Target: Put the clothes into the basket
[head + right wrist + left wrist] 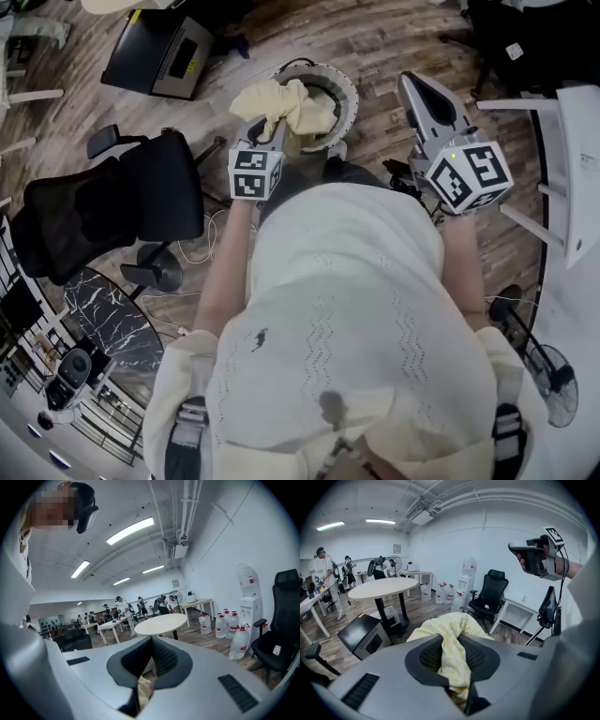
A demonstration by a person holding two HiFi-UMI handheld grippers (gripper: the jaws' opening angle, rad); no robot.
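The yellow cloth [291, 108] sits bunched over the left side of the round basket [347, 92] on the floor, pinched between the jaws of the left gripper [270, 131]. The right gripper [414, 84] is just right of the basket, its jaws pressed together at the tips.

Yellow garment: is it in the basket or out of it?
Out. The yellow garment is bunched between the shut jaws of the left gripper, held over the rim of the basket, not released into it.

basket [345, 92] half hidden, cloth [283, 101] over it
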